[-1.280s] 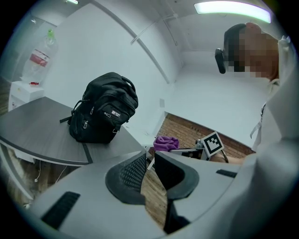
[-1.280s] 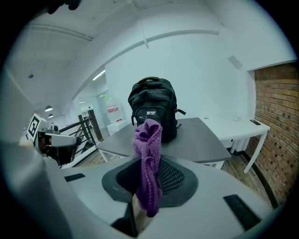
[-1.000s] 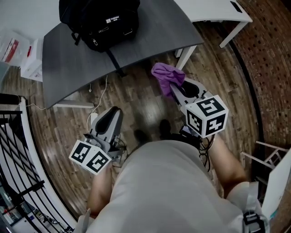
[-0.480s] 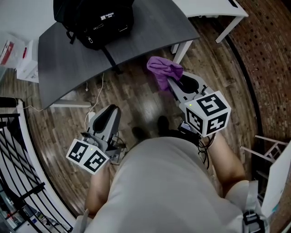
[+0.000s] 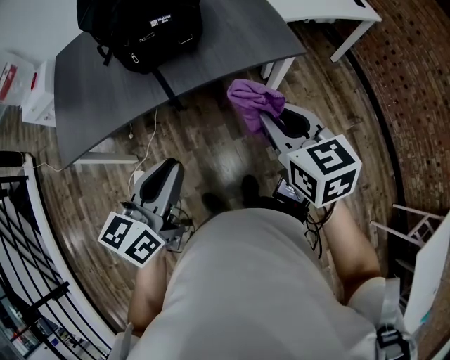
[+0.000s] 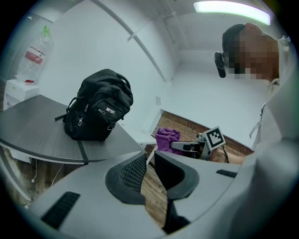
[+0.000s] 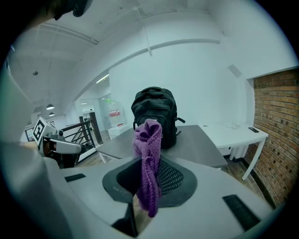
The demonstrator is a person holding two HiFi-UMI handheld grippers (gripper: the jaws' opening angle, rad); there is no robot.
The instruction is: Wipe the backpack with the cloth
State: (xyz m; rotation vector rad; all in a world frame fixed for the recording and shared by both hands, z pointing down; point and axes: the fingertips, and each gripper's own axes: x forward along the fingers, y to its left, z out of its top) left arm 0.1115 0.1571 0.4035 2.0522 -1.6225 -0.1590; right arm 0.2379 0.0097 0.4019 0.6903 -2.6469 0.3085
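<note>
Dark grey desktop [image 5: 225, 49], curved near edge, white legs, over a wood-plank floor [image 5: 211, 148]. Black backpack [image 5: 140, 31] stands upright on the far part of it: soft fabric, zip pockets, small white label on the front, one strap lying across the top toward the near edge. Purple cloth [image 7: 148, 163] is off the desk and well apart from the backpack, pinched between the jaws of the right gripper [image 5: 271, 123]. It is bunched in soft folds above the pads, with a tail hanging below them; fine looped weave, matte. That gripper is held in front of the desk's near edge, over the floor; in the right gripper view the backpack sits straight behind the cloth. Pads are black with a meshed face, set in smooth grey moulded shells, with a black-and-white marker cube at the rear. Left gripper [image 5: 162, 176] is lower, at the person's left, over the floor, jaws narrowly apart with only floor showing through the gap. White table [image 5: 330, 10] beyond the desk, brick wall [image 5: 415, 91] to the right, black railing [image 5: 21, 232] to the left.
</note>
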